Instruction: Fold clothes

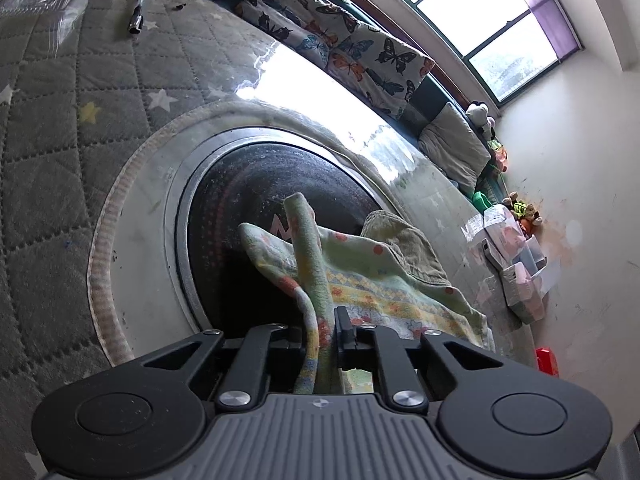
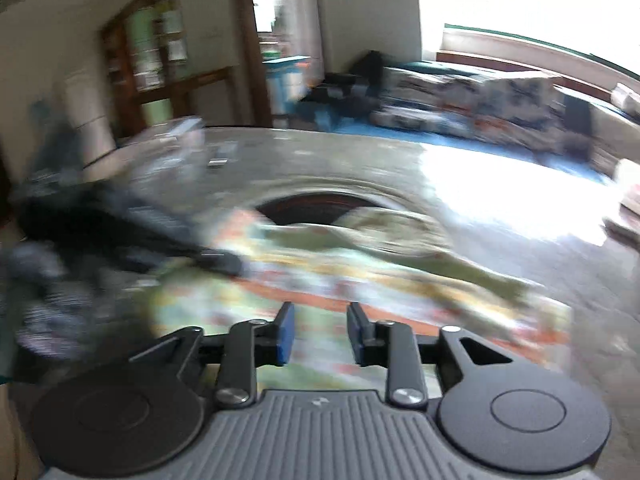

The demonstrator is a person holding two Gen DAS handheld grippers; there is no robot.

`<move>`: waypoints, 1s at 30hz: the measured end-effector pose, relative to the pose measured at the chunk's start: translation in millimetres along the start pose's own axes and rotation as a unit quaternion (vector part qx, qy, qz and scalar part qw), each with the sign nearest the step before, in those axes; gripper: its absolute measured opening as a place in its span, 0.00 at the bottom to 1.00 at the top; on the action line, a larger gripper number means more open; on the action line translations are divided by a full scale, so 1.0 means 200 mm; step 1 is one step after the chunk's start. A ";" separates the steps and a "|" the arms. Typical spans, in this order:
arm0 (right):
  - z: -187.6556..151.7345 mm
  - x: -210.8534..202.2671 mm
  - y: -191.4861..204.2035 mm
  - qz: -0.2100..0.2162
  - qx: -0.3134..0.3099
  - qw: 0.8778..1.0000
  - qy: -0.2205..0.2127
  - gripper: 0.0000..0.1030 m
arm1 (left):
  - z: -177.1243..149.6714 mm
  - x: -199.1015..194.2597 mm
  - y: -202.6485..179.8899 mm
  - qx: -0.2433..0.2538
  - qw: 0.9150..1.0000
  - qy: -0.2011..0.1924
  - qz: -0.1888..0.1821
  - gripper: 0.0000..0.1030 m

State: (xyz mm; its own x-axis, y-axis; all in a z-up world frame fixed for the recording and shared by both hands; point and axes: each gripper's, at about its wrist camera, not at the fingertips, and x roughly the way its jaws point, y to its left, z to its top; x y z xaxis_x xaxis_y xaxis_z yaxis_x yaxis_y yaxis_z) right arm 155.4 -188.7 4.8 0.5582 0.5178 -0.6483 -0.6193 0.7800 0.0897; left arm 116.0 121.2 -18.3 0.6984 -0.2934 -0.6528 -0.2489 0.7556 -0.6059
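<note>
From my left camera, a bright window (image 1: 500, 20) sits at one o'clock above a butterfly-print bench cushion (image 1: 344, 52); pale wall (image 1: 580, 180) at three; quilted grey table cover (image 1: 60, 128) at nine.

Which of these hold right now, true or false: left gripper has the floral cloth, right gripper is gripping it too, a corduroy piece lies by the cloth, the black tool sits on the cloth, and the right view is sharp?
1. The left gripper is shut on the floral cloth. True.
2. The right gripper is clamped on the cloth. False: its jaws stand open, nothing between them.
3. An olive corduroy garment lies against the cloth. True.
4. The black tool sits on the cloth. False: it lies apart on the quilted table cover.
5. The right wrist view is sharp. False: it is motion-blurred.
</note>
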 end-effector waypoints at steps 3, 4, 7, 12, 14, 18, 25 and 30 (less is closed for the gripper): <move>-0.01 0.00 -0.13 -0.041 0.024 0.999 -0.002 0.42 | 0.00 0.00 -0.01 0.006 1.000 -0.001 0.006 0.13; -0.02 -0.01 -0.18 -0.054 0.031 0.998 -0.003 0.43 | -0.01 0.01 -0.02 0.008 1.000 -0.001 0.007 0.13; -0.03 -0.01 -0.32 -0.093 0.059 0.994 -0.005 0.52 | -0.01 0.01 -0.03 0.017 1.000 -0.002 0.013 0.13; -0.05 0.03 -0.47 -0.112 0.101 0.988 -0.009 0.59 | -0.01 0.02 -0.04 0.024 1.000 -0.001 0.019 0.13; -0.06 0.06 -0.50 -0.110 0.110 0.988 -0.006 0.59 | -0.01 0.02 -0.04 0.025 0.999 0.000 0.022 0.13; -0.09 0.09 -0.52 -0.099 0.129 0.987 -0.004 0.54 | 0.00 0.03 -0.04 0.033 0.999 -0.001 0.026 0.13; -0.09 0.04 -0.47 -0.084 0.135 0.987 -0.022 0.09 | -0.01 0.02 -0.08 0.054 0.998 -0.007 0.033 0.12; -0.10 -0.11 -0.47 -0.085 0.136 0.986 -0.056 0.08 | 0.00 -0.03 -0.17 0.077 0.997 -0.018 0.020 0.10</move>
State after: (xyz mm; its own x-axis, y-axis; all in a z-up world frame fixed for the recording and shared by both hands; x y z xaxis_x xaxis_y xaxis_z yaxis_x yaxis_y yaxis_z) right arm 189.3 -280.1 -4.0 0.7073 0.3953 -0.5861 -0.3493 0.9162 0.1964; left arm 120.9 97.5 6.1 0.7141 -0.2427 -0.6566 -0.1728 0.8479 -0.5012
